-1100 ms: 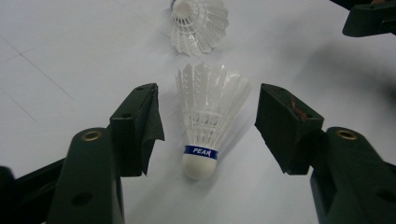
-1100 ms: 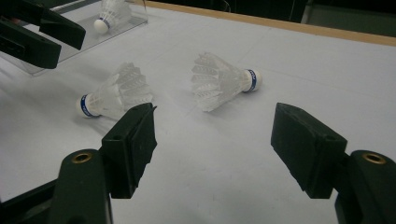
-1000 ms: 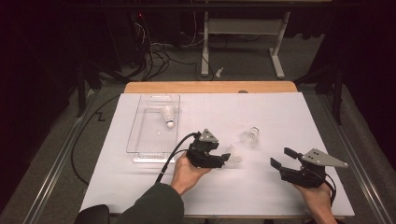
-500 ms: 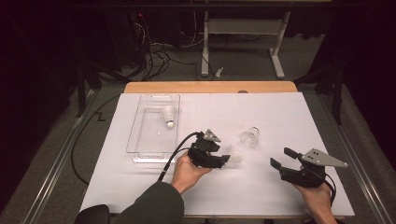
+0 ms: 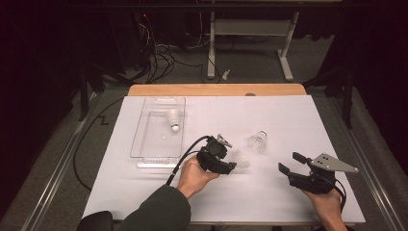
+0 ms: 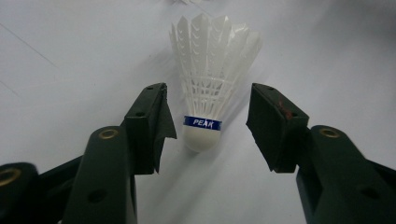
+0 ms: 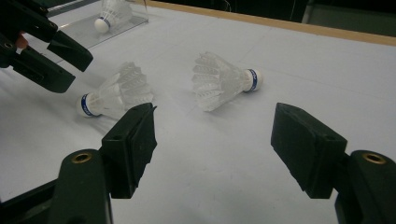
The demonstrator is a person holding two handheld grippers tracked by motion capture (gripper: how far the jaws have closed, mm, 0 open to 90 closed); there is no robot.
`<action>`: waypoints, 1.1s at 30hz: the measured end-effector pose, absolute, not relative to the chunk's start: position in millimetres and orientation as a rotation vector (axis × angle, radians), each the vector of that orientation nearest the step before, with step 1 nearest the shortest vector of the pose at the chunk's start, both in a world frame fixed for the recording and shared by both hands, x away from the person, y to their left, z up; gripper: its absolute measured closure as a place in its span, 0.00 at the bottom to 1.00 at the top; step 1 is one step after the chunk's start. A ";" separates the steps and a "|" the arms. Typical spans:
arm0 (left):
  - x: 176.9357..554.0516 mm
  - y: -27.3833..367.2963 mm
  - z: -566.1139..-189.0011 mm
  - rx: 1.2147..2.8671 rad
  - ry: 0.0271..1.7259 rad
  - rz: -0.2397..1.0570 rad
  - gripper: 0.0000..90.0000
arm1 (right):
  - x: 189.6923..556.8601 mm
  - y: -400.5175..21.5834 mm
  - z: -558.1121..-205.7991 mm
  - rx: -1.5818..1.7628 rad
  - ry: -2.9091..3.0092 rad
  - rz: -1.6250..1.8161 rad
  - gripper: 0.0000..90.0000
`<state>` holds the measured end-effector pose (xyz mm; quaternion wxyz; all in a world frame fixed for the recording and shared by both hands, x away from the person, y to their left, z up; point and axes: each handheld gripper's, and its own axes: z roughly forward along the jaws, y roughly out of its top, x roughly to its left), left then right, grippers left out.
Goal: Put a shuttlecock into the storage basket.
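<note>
**Left jaws closing around a shuttlecock on the white sheet**

The left gripper lies low on the white paper-covered table, its jaws pointing toward 3 o'clock in the high view. Between them sits a white feathered shuttlecock with a blue band reading "PEAK", cork end toward the camera. The jaws have just been closing, yet in the left gripper view both pads stand clear of the cork, with a gap on each side. From above this shuttlecock is a pale blur against the paper, its outline hard to make out.

A second white feathered shuttlecock lies on its side at about 1 o'clock from the left gripper, faint against the sheet. A third white shuttlecock rests inside the clear plastic rectangular tray at 10 o'clock; in the right gripper view it is cut off by the top edge.

The right gripper is held at 3 o'clock, well apart from everything, jaws wide with nothing between them. The person's right forearm is cropped by the bottom edge.
</note>
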<state>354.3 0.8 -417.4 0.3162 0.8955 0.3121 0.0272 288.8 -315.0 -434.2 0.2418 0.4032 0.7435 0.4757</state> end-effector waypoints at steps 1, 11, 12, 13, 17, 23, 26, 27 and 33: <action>354.8 0.2 -417.9 2.367 0.822 0.068 0.54 | 288.8 -315.0 -434.2 1.104 2.033 1.301 0.34; 358.6 -5.8 -424.6 2.440 0.836 0.046 0.58 | 288.8 -314.9 -434.3 1.104 2.034 1.300 0.34; 358.7 -6.4 -425.4 2.446 0.838 0.043 0.58 | 288.9 -314.9 -434.3 1.104 2.035 1.300 0.34; 359.0 -6.8 -426.2 2.455 0.837 0.045 0.59 | 288.9 -314.9 -434.3 1.104 2.035 1.300 0.34; 360.2 -8.3 -429.3 2.474 0.841 0.046 0.60 | 288.9 -314.8 -434.3 1.105 2.036 1.299 0.34; 361.6 -10.1 -433.0 2.494 0.840 0.036 0.61 | 289.0 -314.8 -434.5 1.104 2.038 1.298 0.34; 361.9 -11.7 -435.1 2.509 0.833 0.032 0.61 | 289.0 -314.7 -434.5 1.104 2.039 1.297 0.34; 362.0 -12.3 -435.9 2.512 0.833 0.032 0.61 | 289.1 -314.7 -434.6 1.104 2.039 1.296 0.34; 362.9 -14.4 -439.3 2.523 0.833 0.026 0.63 | 289.1 -314.8 -434.7 1.105 2.040 1.296 0.34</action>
